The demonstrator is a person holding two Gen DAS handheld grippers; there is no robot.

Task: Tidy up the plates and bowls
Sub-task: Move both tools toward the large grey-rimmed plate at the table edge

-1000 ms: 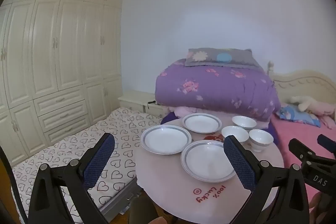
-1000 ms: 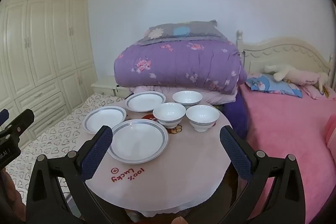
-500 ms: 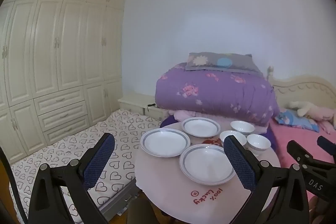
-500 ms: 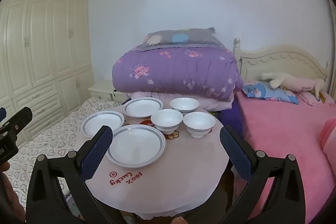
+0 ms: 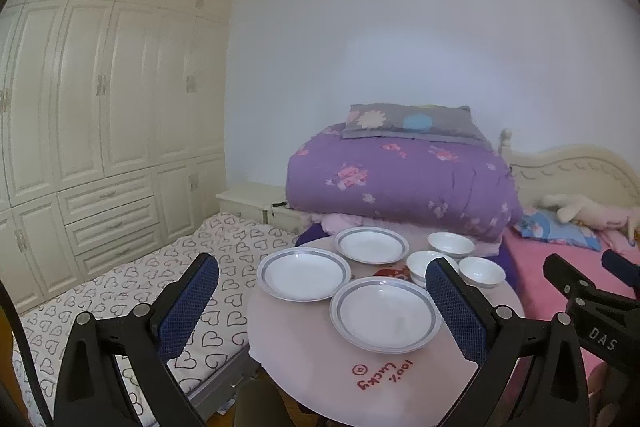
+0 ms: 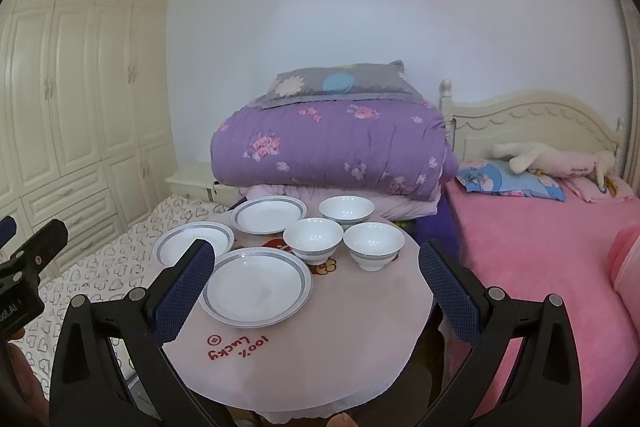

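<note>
three plates [image 6: 256, 293] and three bowls [image 6: 313, 240] sat separately on the round table [image 6: 360, 327], nothing stacked yet. both the left gripper [image 5: 320, 303] and right gripper [image 6: 316, 287] hovered spread wide, empty. next likely called for descending on one plate's rim.

White plates [image 6: 256, 291] with grey-blue rim bands; white bowls [image 6: 313, 239]. Pale pink table cover [image 6: 320, 347], red lettering. Purple quilt [image 6: 332, 147], pink flowers. Grey pillow [image 6: 340, 83], flower and blue disc. Pink bedspread [image 6: 540, 247]. White sheet [image 5: 120, 287], black hearts. Blue gripper pads [image 6: 182, 295].
</note>
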